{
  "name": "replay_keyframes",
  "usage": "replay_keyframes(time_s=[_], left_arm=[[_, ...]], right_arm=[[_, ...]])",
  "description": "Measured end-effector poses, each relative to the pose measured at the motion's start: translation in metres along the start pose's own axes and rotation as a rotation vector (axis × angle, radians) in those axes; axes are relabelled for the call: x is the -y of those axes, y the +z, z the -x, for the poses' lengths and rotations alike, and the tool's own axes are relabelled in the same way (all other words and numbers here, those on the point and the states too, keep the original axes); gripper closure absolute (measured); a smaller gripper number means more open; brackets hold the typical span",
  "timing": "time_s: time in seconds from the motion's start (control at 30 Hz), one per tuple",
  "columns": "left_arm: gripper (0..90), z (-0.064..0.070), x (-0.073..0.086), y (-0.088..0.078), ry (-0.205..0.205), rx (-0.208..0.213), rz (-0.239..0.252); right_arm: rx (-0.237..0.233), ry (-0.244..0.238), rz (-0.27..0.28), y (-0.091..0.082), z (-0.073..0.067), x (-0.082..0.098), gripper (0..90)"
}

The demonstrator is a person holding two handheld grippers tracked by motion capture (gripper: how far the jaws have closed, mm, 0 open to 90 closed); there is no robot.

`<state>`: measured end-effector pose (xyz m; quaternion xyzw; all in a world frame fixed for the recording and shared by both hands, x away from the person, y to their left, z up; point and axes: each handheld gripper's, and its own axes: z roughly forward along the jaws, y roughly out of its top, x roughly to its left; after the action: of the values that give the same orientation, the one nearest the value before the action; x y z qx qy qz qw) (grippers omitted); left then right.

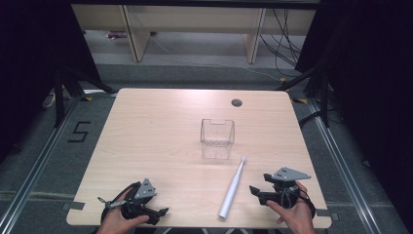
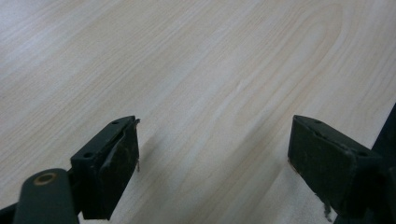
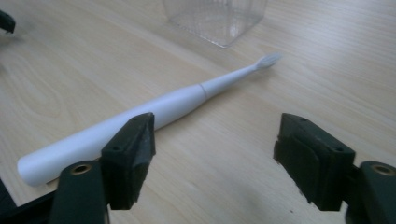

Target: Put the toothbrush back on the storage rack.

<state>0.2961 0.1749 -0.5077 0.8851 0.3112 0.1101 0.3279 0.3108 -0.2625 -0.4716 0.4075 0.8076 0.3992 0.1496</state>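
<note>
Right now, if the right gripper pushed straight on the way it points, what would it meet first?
Probably the white toothbrush: the right gripper is open, and its handle lies just past one jaw. Depth is unclear; the clear container stands farther on.

- The table (image 1: 160,131) has a light wood-grain top, smooth, with a soft sheen where the lamp light falls on it.
- The toothbrush (image 3: 140,114) looks like white plastic, smooth and a little satin; its bristle head looks finer and duller.
- The container (image 1: 217,139) is clear plastic, glossy, with fine ribs on the walls.
- The right gripper (image 3: 215,158) has black matt jaws that look like hard plastic; its top plate in the high view is grey and matt.
- The left gripper (image 2: 212,158) has the same black matt jaws; the pads look worn and frayed at the edges.
- The floor (image 1: 44,165) looks like grey carpet, rough and dull.
</note>
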Motion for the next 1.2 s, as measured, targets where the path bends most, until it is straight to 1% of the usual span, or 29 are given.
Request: replay_keyframes(time_s=[0.03, 0.07, 0.13, 0.2, 0.27, 0.3, 0.33, 0.37, 0.4, 0.43, 0.47, 0.5, 0.57, 0.6, 0.63, 0.67, 0.7, 0.77, 0.83, 0.9, 0.93, 0.97, 1.0, 1.03, 1.07, 1.1, 1.13, 1.17, 1.2], left_arm=[[15.8, 0.0, 0.0, 0.0, 0.0, -0.001, 0.007], [15.8, 0.0, 0.0, 0.0, 0.0, -0.004, 0.008], [15.8, 0.0, 0.0, 0.0, -0.001, -0.004, 0.008], [15.8, 0.0, 0.0, 0.0, -0.001, -0.003, 0.008], [15.8, 0.0, 0.0, 0.0, -0.002, -0.002, 0.008], [15.8, 0.0, 0.0, 0.0, -0.003, 0.004, 0.008], [15.8, 0.0, 0.0, 0.0, -0.003, -0.005, 0.01], [15.8, 0.0, 0.0, 0.0, 0.0, -0.005, 0.008], [15.8, 0.0, 0.0, 0.0, 0.0, -0.005, 0.008], [15.8, 0.0, 0.0, 0.0, 0.0, -0.005, 0.008], [15.8, 0.0, 0.0, 0.0, -0.002, -0.005, 0.008], [15.8, 0.0, 0.0, 0.0, -0.005, 0.004, 0.01], [15.8, 0.0, 0.0, 0.001, -0.003, -0.005, 0.008], [15.8, 0.0, 0.0, 0.0, 0.0, -0.004, 0.007], [15.8, 0.0, 0.0, 0.0, 0.0, -0.004, 0.008], [15.8, 0.0, 0.0, 0.0, -0.005, 0.0, 0.01], [15.8, 0.0, 0.0, 0.0, -0.004, 0.002, 0.01], [15.8, 0.0, 0.001, 0.0, -0.004, -0.004, 0.009], [15.8, 0.0, 0.001, 0.0, -0.007, -0.004, 0.009], [15.8, 0.0, 0.001, 0.0, -0.007, -0.004, 0.01], [15.7, 0.0, 0.001, 0.0, -0.003, -0.004, 0.008], [15.8, 0.0, 0.0, 0.0, -0.001, -0.006, 0.009], [15.8, 0.0, 0.0, 0.0, 0.0, -0.006, 0.008], [15.8, 0.0, 0.0, 0.0, -0.002, -0.002, 0.001], [15.8, 0.0, 0.001, 0.0, -0.005, -0.002, 0.006], [15.8, 0.0, 0.001, 0.0, -0.005, -0.002, 0.006], [15.8, 0.0, 0.001, 0.0, -0.006, -0.005, 0.009], [15.8, 0.0, 0.001, 0.0, -0.007, -0.005, 0.01], [15.8, 0.001, 0.001, 0.0, -0.004, 0.0, 0.011]], right_arm=[[-0.004, -0.006, 0.0, 0.001, -0.002, -0.001, 30.0], [-0.015, 0.015, -0.01, 0.003, -0.006, -0.001, 30.2], [-0.025, -0.013, -0.005, 0.005, -0.009, -0.004, 33.8], [-0.033, -0.006, -0.009, 0.005, -0.01, -0.005, 34.2], [-0.043, -0.023, -0.01, 0.007, -0.014, -0.008, 35.1], [-0.05, -0.013, -0.013, 0.007, -0.015, -0.008, 35.7], [-0.047, -0.028, -0.006, 0.009, -0.017, -0.009, 37.1], [-0.048, -0.038, -0.012, 0.009, -0.016, -0.01, 37.4], [-0.048, -0.035, -0.017, 0.009, -0.018, -0.01, 37.7], [-0.051, -0.064, -0.008, 0.011, -0.017, -0.011, 37.8], [-0.057, -0.038, -0.014, 0.012, -0.02, -0.011, 38.3], [-0.059, -0.055, -0.01, 0.013, -0.019, -0.011, 38.5], [-0.062, -0.065, -0.017, 0.014, -0.02, -0.012, 38.9], [-0.068, -0.031, -0.028, 0.014, -0.023, -0.013, 39.9], [-0.097, -0.076, -0.017, 0.018, -0.022, -0.014, 40.4], [-0.099, -0.084, -0.02, 0.019, -0.025, -0.016, 40.4], [-0.092, -0.058, -0.03, 0.019, -0.029, -0.017, 41.3], [-0.112, -0.101, -0.026, 0.022, -0.029, -0.019, 43.3], [-0.121, -0.109, -0.025, 0.025, -0.033, -0.02, 46.2], [-0.125, -0.135, -0.024, 0.028, -0.036, -0.022, 48.8], [-0.149, -0.129, -0.04, 0.03, -0.038, -0.023, 51.8], [-0.155, -0.122, -0.044, 0.031, -0.04, -0.023, 53.5], [-0.161, -0.133, -0.045, 0.032, -0.041, -0.024, 55.9], [-0.16, -0.133, -0.049, 0.033, -0.043, -0.025, 58.2], [-0.172, -0.138, -0.056, 0.035, -0.045, -0.026, 60.2], [-0.172, -0.138, -0.056, 0.035, -0.045, -0.026, 60.2], [-0.163, -0.167, -0.044, 0.036, -0.045, -0.027, 62.2], [-0.191, -0.161, -0.059, 0.039, -0.05, -0.029, 66.0], [-0.181, -0.167, -0.049, 0.04, -0.052, -0.03, 67.4]])
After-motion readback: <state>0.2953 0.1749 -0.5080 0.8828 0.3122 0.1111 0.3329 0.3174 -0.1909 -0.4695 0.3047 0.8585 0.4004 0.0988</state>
